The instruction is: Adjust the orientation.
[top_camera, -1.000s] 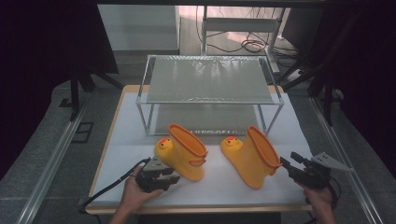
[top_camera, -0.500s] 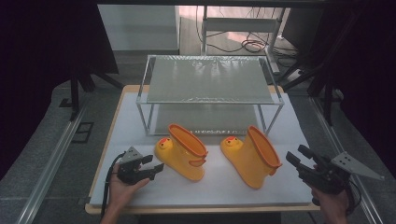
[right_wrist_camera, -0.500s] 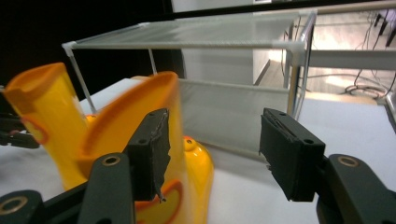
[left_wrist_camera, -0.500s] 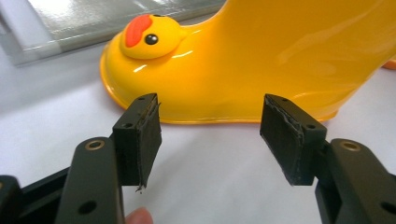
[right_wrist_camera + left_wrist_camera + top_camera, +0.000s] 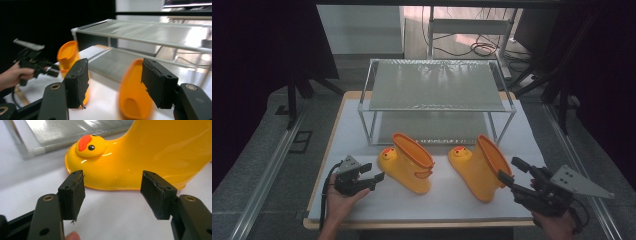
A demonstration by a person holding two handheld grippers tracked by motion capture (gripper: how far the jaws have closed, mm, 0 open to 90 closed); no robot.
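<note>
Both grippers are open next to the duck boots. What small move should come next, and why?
Probably ease the right gripper forward so its open jaws straddle the rim of the right boot. That rim sits just ahead of the jaws, nothing is gripped, and the rack behind stands bare. The left gripper is likewise open, short of the left boot.

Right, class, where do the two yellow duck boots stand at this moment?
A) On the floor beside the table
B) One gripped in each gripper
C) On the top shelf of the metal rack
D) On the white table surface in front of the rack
D: the left boot and the right boot both stand on the white table in front of the rack, with both grippers open and apart from them.
</note>
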